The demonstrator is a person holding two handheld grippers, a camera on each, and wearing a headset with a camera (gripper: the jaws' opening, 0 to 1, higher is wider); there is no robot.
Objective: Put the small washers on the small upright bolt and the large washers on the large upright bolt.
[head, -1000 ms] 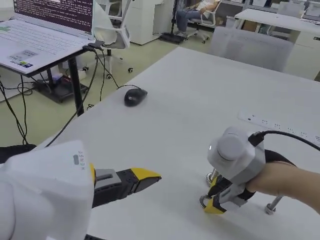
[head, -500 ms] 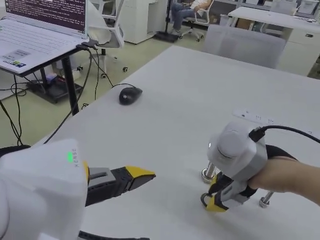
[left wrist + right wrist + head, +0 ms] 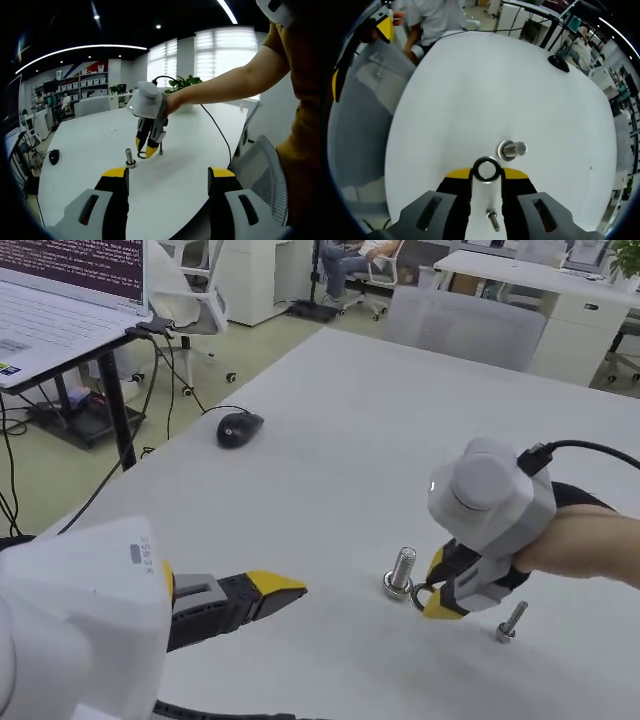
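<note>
The right hand-held gripper (image 3: 486, 173) pinched a washer (image 3: 475, 170) just beside the large bolt (image 3: 511, 149). The left hand-held gripper (image 3: 168, 174) gaped wide.

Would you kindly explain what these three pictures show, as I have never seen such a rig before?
There is no robot here: a person at a white table holds a hand-held gripper in each hand. One picture comes from a camera on the person's head. The two round ones come from cameras riding on the grippers, each looking along its own yellow-tipped jaws. The left hand-held gripper is open and holds nothing. The right hand-held gripper pinches a washer, a metal ring, close to the large upright bolt. A small bolt stands nearby, and a computer mouse lies farther off.
</note>
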